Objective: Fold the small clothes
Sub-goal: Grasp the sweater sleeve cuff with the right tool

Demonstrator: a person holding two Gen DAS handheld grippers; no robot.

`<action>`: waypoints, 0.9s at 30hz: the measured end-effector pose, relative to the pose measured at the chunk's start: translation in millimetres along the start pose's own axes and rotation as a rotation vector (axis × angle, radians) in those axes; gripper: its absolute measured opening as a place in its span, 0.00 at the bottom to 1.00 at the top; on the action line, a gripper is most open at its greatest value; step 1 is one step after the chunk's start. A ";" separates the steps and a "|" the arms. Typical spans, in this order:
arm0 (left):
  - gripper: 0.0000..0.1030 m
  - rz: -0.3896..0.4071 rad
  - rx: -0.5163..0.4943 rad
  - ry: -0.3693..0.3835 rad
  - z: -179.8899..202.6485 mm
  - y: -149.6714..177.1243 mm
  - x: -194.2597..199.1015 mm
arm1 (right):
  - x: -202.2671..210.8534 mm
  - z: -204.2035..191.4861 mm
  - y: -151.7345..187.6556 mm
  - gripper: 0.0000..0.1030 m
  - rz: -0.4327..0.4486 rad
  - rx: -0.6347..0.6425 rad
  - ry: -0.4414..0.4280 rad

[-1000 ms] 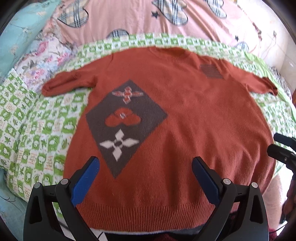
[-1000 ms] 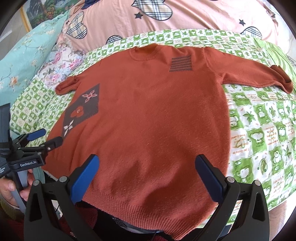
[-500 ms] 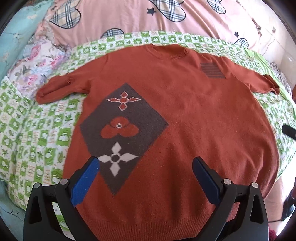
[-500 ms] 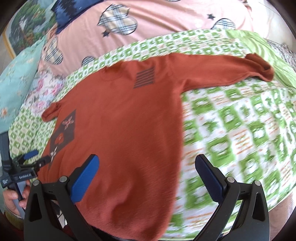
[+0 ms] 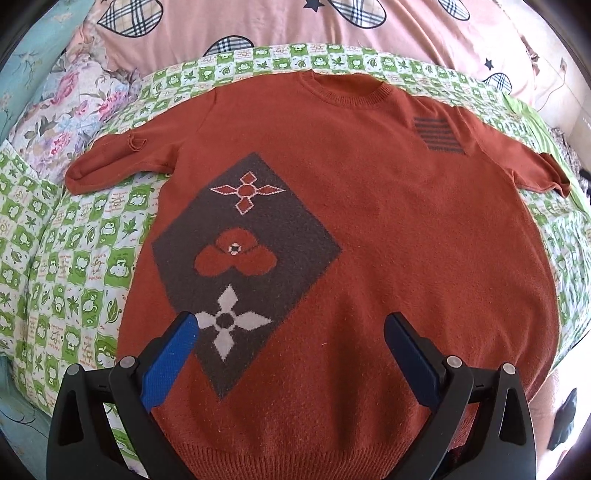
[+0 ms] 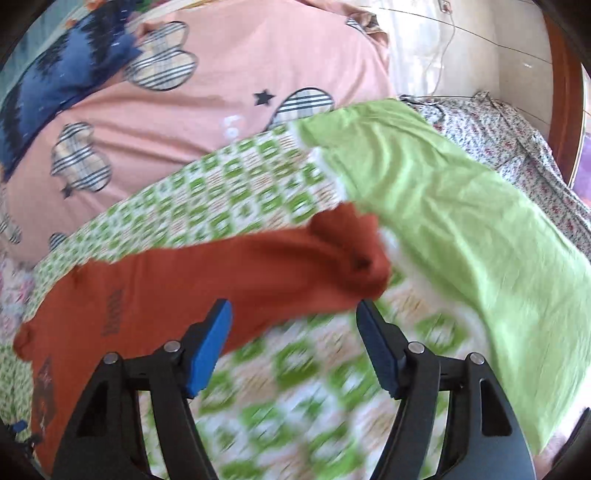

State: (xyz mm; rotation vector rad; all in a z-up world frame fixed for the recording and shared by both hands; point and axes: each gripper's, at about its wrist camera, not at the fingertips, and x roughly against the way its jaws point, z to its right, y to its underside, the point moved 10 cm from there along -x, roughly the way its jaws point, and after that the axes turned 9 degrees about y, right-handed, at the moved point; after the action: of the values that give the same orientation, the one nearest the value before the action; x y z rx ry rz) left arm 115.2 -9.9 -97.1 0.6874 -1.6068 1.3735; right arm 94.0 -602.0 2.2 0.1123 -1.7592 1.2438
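- A rust-orange knitted sweater (image 5: 388,229) with a brown diamond patch lies flat, front up, sleeves spread, on the green-and-white checked quilt (image 5: 70,266).
- The left gripper (image 5: 291,332), blue-padded, hovers released over the sweater's lower front near its hem, jaws wide apart and grasping nothing.
- The right gripper (image 6: 293,325), likewise released, hangs over the quilt just beside the sweater's sleeve cuff (image 6: 354,254); this view is motion-blurred.
- A pink heart-print duvet (image 5: 280,29) lies beyond the sweater's collar.

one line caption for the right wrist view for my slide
Open right claw poised over the rust-orange sweater's sleeve, spread on a green-checked quilt.
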 end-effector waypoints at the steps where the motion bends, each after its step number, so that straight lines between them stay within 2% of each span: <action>1: 0.98 -0.005 -0.003 -0.004 1.6 -0.9 -0.9 | -13.5 8.2 -10.5 0.69 -0.012 -0.001 0.005; 5: 0.98 -0.018 -0.013 -0.017 7.1 -8.9 -4.8 | -52.0 23.5 -27.5 0.69 -0.071 0.054 0.069; 7: 0.98 -0.021 -0.013 -0.018 9.7 -14.0 -6.8 | -74.2 21.2 -29.2 0.69 -0.106 0.070 0.063; 9: 0.98 -0.024 -0.013 -0.013 13.7 -19.6 -9.6 | -91.5 23.8 -28.5 0.68 -0.143 0.099 0.094; 11: 0.98 -0.028 -0.017 -0.008 18.1 -24.3 -13.1 | -101.0 23.7 -24.9 0.47 -0.170 0.133 0.107; 12: 0.98 -0.030 -0.020 -0.004 20.5 -26.0 -14.7 | -101.8 20.6 -22.3 0.27 -0.185 0.135 0.090; 13: 0.98 -0.031 -0.024 0.000 22.7 -27.4 -16.5 | -99.5 16.9 -21.0 0.18 -0.185 0.138 0.080; 15: 0.98 -0.036 -0.031 0.008 26.7 -28.9 -20.2 | -86.0 3.4 -20.1 0.12 -0.151 0.169 0.065; 17: 0.98 -0.043 -0.035 0.018 29.5 -28.3 -24.8 | -68.7 -14.4 -18.5 0.11 -0.124 0.164 0.016; 21: 0.98 -0.050 -0.031 0.049 34.1 -26.1 -32.1 | -28.4 -82.6 -5.3 0.11 -0.100 0.093 -0.188; 23: 0.98 -0.049 -0.028 0.063 34.9 -24.6 -33.5 | -15.1 -122.4 2.7 0.11 -0.098 0.069 -0.292; 27: 0.98 -0.024 -0.018 0.077 31.0 -24.8 -29.3 | 9.5 -233.7 29.0 0.11 -0.135 0.051 -0.518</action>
State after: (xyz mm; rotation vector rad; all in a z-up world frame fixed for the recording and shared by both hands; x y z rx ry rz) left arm 141.2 -49.4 -111.0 0.6336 -1.5432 1.3504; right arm 220.8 -403.3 -2.1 0.6201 -2.1132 1.2316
